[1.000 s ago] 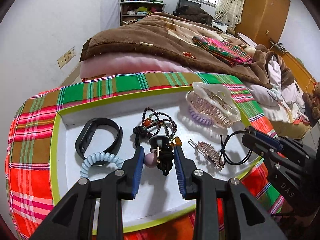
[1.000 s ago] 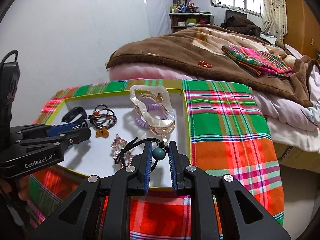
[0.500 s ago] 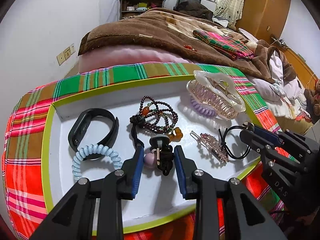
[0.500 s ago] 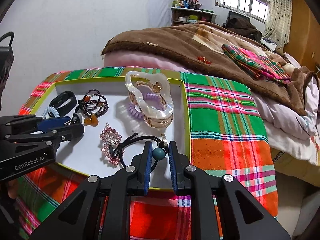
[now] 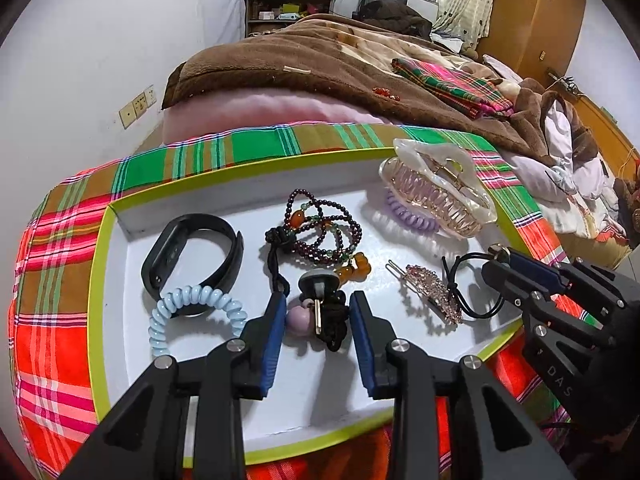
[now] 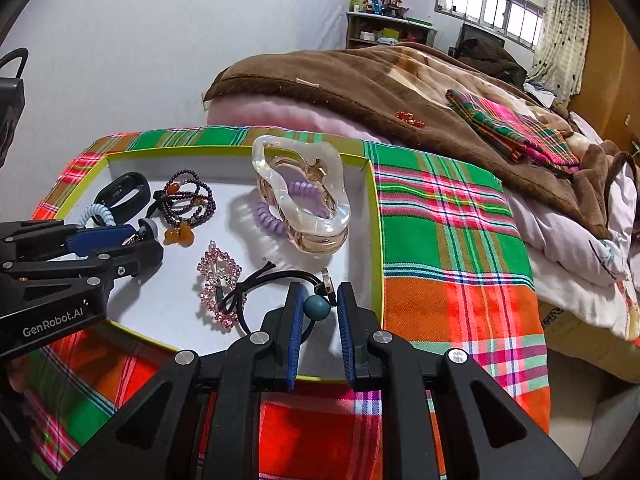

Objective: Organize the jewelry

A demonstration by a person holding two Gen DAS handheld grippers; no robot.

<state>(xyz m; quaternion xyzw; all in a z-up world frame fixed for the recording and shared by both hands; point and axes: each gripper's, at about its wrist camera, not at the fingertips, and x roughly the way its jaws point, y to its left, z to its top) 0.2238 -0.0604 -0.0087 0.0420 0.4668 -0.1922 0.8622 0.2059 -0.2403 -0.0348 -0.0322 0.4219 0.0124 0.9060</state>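
In my left wrist view, the left gripper (image 5: 318, 312) hangs over the white tray (image 5: 120, 280), and its jaws are opening. Between them lies a black cord hair tie with a lilac bead (image 5: 320, 312); I see a sliver of tray between the right pad and the cord, while the left pad sits just at the bead, and I cannot tell whether it touches. Left of the jaws lie a pale blue coil tie (image 5: 192, 312) and, past it, a black wristband (image 5: 192, 252). Ahead of the jaws is a dark beaded bracelet (image 5: 320, 228). To the right lie a pink rhinestone clip (image 5: 432, 292) and a large clear claw clip (image 5: 436, 192), which hides most of a purple coil tie (image 5: 404, 216). The right gripper (image 5: 500, 258) enters from the right, its body cut off by the frame.

In my right wrist view, the right gripper (image 6: 318, 300) has its jaws nearly closed around the teal bead of a black elastic hair tie (image 6: 318, 306); slim gaps show at both pads, so I cannot tell whether it is clamped. The tie's loop trails left toward the rhinestone clip. The left gripper's fingertips are partly hidden behind its own body.
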